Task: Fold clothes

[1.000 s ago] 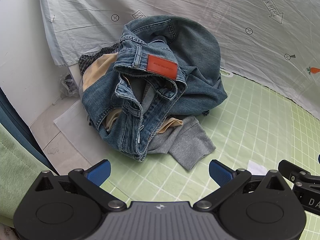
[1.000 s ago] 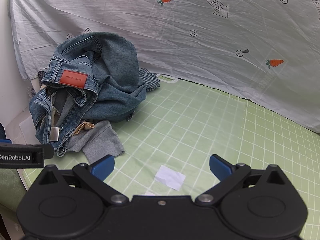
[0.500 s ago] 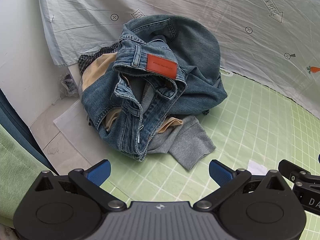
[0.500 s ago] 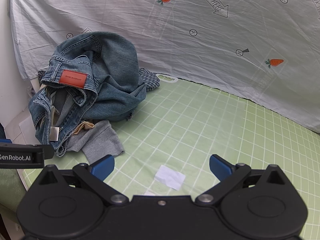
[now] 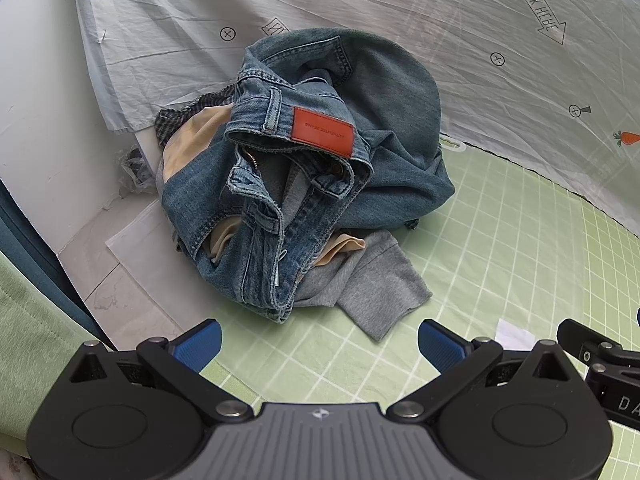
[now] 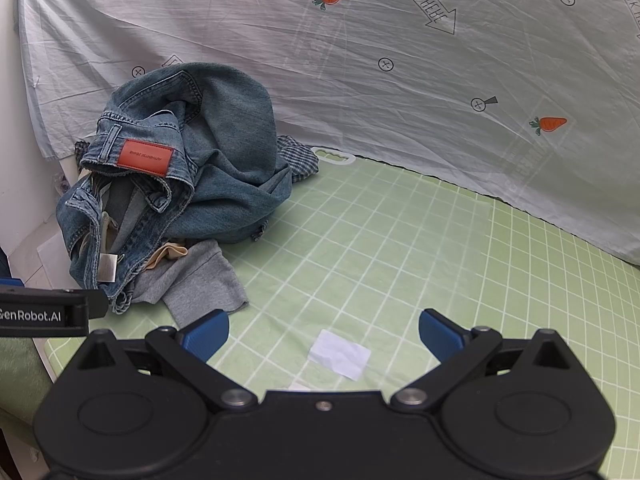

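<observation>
A heap of clothes lies at the left end of the green grid mat (image 5: pixel 520 240) (image 6: pixel 400 240). On top are crumpled blue jeans (image 5: pixel 320 152) (image 6: pixel 208 168) with an orange-red leather patch (image 5: pixel 323 132) (image 6: pixel 145 157). Under them show a grey garment (image 5: pixel 372 292) (image 6: pixel 200 280), a beige one (image 5: pixel 192 140) and a checked one (image 6: pixel 298 158). My left gripper (image 5: pixel 319 344) is open, just short of the heap's near edge, holding nothing. My right gripper (image 6: pixel 323 334) is open over bare mat to the right of the heap, a white paper slip (image 6: pixel 339 354) in front of it.
A pale printed sheet (image 6: pixel 360 60) with carrots and arrows hangs behind the mat. Left of the heap are a white wall (image 5: pixel 40 100), floor tiles and a dark curtain edge (image 5: pixel 36 248). The right gripper's body (image 5: pixel 600 364) shows at the left view's right edge.
The left view has crept very slightly toward the heap. Nothing else has moved; both grippers stay open.
</observation>
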